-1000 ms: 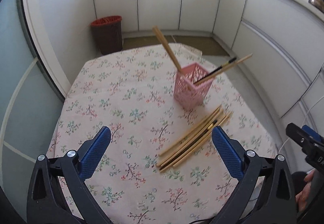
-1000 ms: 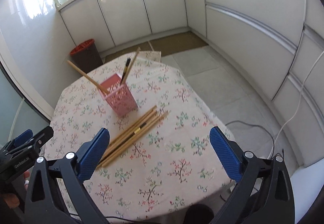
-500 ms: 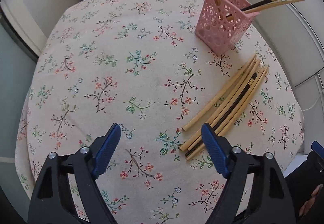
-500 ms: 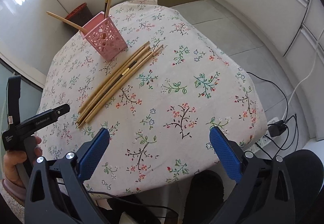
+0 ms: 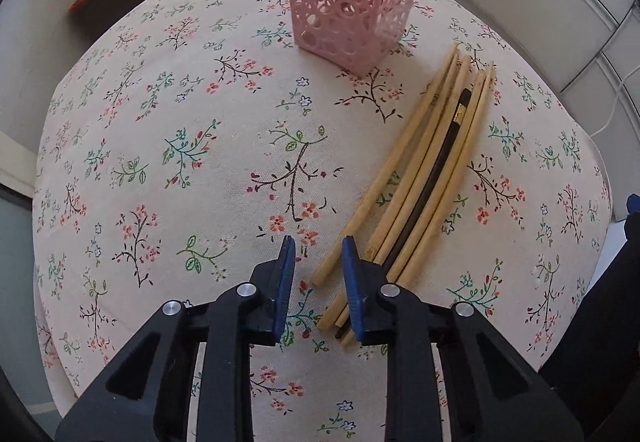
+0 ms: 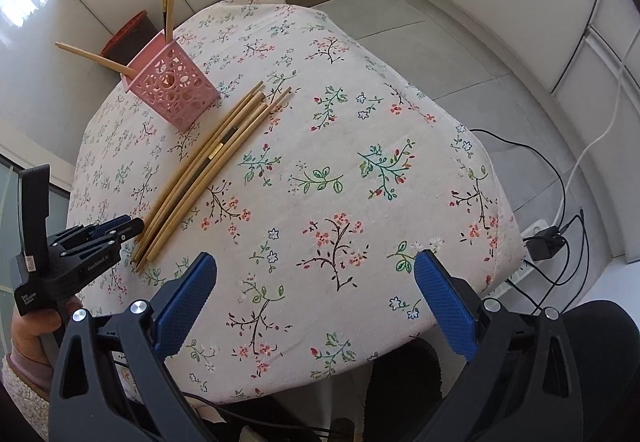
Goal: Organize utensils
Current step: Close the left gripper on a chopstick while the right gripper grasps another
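Left gripper (image 5: 318,274): fingers (image 5: 285,282) narrowed to a slim gap, having just been closing; pointed steeply down at the bench.
Left gripper contents: one chopstick end lies in the gap; the pads do not press on it as far as the view shows. Right-hand finger overlaps the near ends of the other sticks.
Left gripper, right wrist view (image 6: 116,230): black body with blue tips at the near ends of the bundle, held by a hand (image 6: 36,326) in a fleecy sleeve.
Right gripper (image 6: 316,286): fingers (image 6: 188,298) spread wide, nothing between them; hovering over bare cloth near the bench edge, well apart from the sticks.
Chopsticks (image 5: 424,178): loose bundle lying flat on the bench, running diagonally from the left gripper toward the holder; mostly bamboo.
Black chopstick (image 5: 440,162): one dark stick with a gold band, lying inside the bundle.
Holder (image 5: 348,2): pink perforated square cup, upright on the bench, just beyond the far ends of the bundle, not touching them.
Holder contents: bamboo sticks and one black stick leaning out over the rim.
Bench (image 6: 360,122): covered by a cream floral cloth (image 5: 160,122).
Bin (image 5: 108,2): dark with a red rim, on the floor beyond the bench.
Floor, right side: power strip (image 6: 536,238) and cables.
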`<state>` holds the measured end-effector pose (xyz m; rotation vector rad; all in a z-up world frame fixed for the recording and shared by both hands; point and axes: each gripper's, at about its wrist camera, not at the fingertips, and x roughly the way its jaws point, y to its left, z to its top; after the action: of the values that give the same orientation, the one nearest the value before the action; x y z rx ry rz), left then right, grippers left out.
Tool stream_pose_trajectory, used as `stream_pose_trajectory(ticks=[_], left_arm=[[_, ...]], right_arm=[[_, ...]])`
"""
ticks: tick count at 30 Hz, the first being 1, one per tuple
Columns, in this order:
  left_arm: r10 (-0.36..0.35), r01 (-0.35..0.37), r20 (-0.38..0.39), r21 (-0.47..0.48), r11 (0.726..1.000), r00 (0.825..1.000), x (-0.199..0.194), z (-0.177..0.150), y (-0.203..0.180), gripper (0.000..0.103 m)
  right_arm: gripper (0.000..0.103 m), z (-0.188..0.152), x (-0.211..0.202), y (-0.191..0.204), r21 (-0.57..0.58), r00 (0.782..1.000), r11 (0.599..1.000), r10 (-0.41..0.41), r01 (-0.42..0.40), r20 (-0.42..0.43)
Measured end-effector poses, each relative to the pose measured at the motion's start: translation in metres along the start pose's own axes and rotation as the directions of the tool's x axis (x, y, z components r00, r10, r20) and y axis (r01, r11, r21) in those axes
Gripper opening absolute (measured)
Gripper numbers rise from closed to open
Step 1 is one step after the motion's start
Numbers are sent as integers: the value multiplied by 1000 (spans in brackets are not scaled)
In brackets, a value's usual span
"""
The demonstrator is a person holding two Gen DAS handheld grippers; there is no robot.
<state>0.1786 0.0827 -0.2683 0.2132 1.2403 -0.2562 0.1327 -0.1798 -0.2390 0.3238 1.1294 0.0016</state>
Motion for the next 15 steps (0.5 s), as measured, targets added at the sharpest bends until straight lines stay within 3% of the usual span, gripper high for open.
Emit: stream_pose_trajectory(ticks=[10, 12, 15], left_arm=[[8, -7, -9, 97, 995, 1000, 5, -5, -18, 21], [-3, 3, -2, 117, 993, 1000, 4, -7, -22, 12], [25, -28, 19, 235, 971, 1000, 0, -15, -42, 6]], right_arm=[[96, 12, 10, -4, 51, 1000, 999, -15, 15, -2], [96, 17, 13, -2, 63, 1000, 998, -20, 20, -6], [96, 23, 21, 4, 82, 1000, 996, -23, 24, -17]])
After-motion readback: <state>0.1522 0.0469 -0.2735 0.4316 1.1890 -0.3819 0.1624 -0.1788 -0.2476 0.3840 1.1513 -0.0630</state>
